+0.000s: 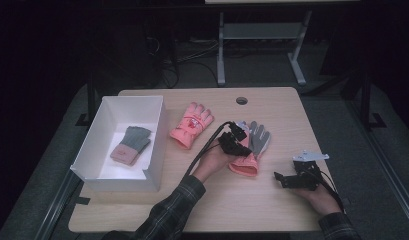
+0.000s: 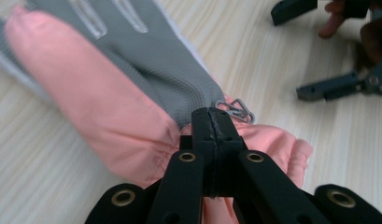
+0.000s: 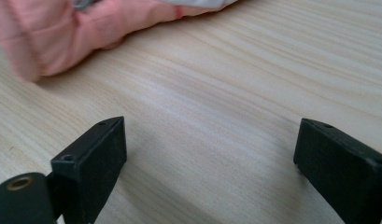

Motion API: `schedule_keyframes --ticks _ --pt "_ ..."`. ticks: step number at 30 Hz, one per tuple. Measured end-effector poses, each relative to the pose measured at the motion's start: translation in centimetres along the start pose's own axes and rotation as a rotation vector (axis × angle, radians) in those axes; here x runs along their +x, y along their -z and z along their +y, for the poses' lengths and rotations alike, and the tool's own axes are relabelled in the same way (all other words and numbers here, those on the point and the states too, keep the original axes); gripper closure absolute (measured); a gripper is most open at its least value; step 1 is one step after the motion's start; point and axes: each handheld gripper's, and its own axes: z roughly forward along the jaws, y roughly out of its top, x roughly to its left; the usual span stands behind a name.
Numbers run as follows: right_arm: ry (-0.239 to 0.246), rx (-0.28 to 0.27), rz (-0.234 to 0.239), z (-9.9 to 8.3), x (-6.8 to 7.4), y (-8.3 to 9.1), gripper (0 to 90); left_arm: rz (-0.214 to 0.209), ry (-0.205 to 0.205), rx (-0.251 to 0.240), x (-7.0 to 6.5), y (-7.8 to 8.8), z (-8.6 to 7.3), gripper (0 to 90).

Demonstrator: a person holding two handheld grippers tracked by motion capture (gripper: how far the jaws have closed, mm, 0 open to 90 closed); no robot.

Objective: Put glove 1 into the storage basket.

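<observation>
A pink glove with a grey palm (image 1: 253, 145) lies palm up on the wooden table (image 1: 232, 200), right of centre. My left gripper (image 1: 240, 142) rests on it, jaws shut on the fabric where the grey palm meets the pink cuff (image 2: 132, 126), beside a small metal clip (image 2: 235, 110). The left gripper (image 2: 212, 116) shows no gap between its jaws. My right gripper (image 1: 284, 179) sits low over bare wood near the front right, jaws wide open with nothing between them. In its own view the right gripper (image 3: 207, 158) faces the glove's pink cuff (image 3: 53, 37).
A second pink glove (image 1: 191, 125) lies back up left of the first. A white box (image 1: 159, 145) stands at the left with a grey and pink knit glove (image 1: 131, 145) inside. A cable hole (image 1: 241, 100) marks the table's far edge. The open right gripper (image 2: 305, 51) is nearby.
</observation>
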Motion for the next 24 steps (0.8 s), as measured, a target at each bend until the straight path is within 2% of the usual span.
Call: schedule_keyframes --ticks 7,9,13,18,21,24 --pt "-0.001 0.001 0.000 0.0 0.0 0.0 8.9 -0.003 0.000 0.022 -0.3 1.9 -2.0 89.7" --pt "-0.002 0.001 0.000 0.0 0.0 0.0 8.9 0.004 -0.016 0.039 -0.4 2.6 -2.5 89.7" --pt "0.000 0.000 -0.001 0.0 0.0 0.0 8.9 0.018 -0.013 0.045 -0.5 3.4 -3.1 89.7" --pt "-0.002 0.001 0.000 0.0 0.0 0.0 8.9 0.025 -0.012 0.007 -0.6 3.8 -2.2 89.7" --pt "0.000 0.000 0.000 0.0 0.0 0.0 8.9 0.025 -0.020 -0.005 -0.8 3.2 -1.2 89.6" --pt "-0.001 0.001 0.000 0.0 0.0 0.0 8.9 0.034 -0.029 0.008 -1.0 2.2 -0.4 89.6"
